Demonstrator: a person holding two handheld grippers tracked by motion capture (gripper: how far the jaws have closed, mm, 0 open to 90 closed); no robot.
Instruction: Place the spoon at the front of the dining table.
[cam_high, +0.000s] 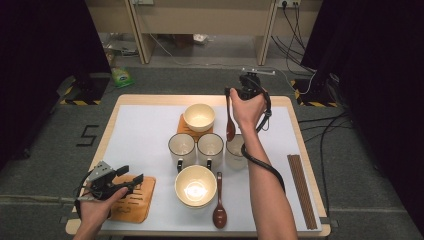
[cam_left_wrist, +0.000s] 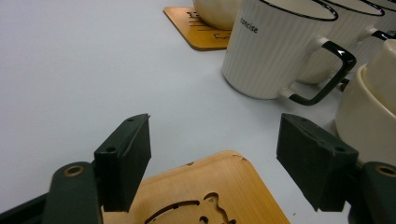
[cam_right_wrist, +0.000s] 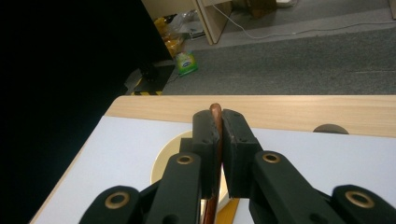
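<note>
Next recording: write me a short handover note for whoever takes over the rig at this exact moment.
Right gripper: shut on a brown spoon, held handle-up near the far bowl and its coaster.
Left gripper: open, jaws either side of the near wooden coaster, not gripping.
Done: one spoon lifted.
Left, likely: set that spoon down by the far bowl. The second spoon lies beside the near bowl; chopsticks lie at the table's right edge.

two mugs (cam_high: 196, 146), chopsticks (cam_high: 301, 190) and a green packet (cam_high: 121, 77) on the floor.
</note>
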